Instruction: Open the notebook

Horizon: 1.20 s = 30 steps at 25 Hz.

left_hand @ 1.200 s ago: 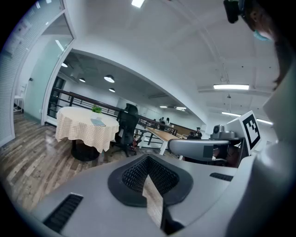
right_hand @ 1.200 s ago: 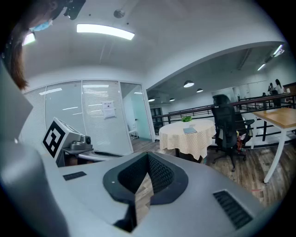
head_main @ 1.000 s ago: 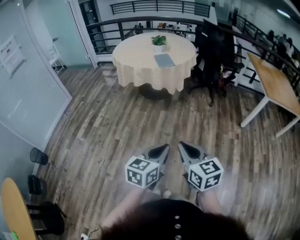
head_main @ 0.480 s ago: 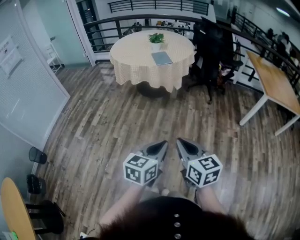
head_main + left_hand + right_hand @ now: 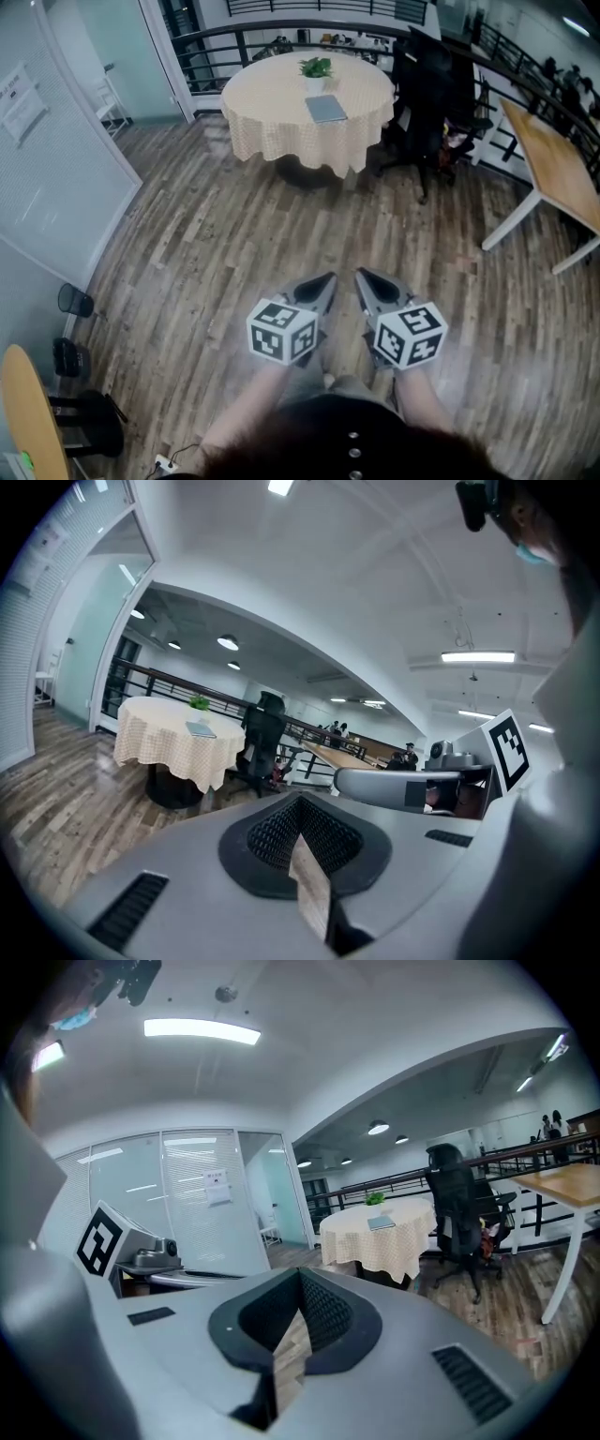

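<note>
No legible text, wall notice (image 5: 21,96) unreadable

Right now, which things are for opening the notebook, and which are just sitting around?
For the job: notebook, lying on the round table; left hand-held gripper; right hand-held gripper. Both are far from the notebook.

Just sitting around: potted plant; black office chair; wooden desk.

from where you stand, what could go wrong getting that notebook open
The notebook lies close to the potted plant, so a wide lift of the cover could tip it. The tablecloth hangs loose; pushing may drag the notebook along. The left gripper and right gripper are shut, so neither can take the cover yet.
</note>
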Motion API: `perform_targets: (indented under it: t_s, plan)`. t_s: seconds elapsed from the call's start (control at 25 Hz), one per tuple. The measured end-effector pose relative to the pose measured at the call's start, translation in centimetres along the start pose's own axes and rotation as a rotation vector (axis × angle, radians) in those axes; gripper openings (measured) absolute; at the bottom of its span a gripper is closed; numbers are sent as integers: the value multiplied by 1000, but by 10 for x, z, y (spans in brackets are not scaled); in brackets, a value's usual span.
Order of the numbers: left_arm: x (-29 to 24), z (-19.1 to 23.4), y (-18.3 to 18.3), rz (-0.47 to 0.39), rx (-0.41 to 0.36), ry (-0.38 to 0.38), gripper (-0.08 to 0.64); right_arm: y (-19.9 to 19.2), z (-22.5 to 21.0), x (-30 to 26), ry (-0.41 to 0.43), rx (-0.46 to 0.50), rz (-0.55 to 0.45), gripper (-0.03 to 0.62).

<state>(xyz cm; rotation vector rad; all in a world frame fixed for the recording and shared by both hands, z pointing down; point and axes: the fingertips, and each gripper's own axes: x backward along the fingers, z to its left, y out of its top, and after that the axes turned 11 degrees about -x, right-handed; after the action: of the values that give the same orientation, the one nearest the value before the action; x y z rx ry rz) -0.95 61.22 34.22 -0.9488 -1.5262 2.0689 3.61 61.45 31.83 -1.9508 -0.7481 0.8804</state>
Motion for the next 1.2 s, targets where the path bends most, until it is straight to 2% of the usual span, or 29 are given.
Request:
perform_targets:
  t_s: [0.16, 0.48, 0.68, 1.2]
  plan:
    - [-4, -2, 2, -24, 43, 10, 11, 3, -8, 3, -10, -9, -15, 12]
    - [-36, 26, 1, -1, 44, 1, 11, 2, -27, -32, -14, -12, 14, 12]
    - [-72, 71, 13, -7, 45, -5, 11, 22, -51, -82, -18, -27, 8, 12]
    - [-166, 204, 83, -34, 40, -75, 11, 106, -100, -228, -55, -23, -22, 12]
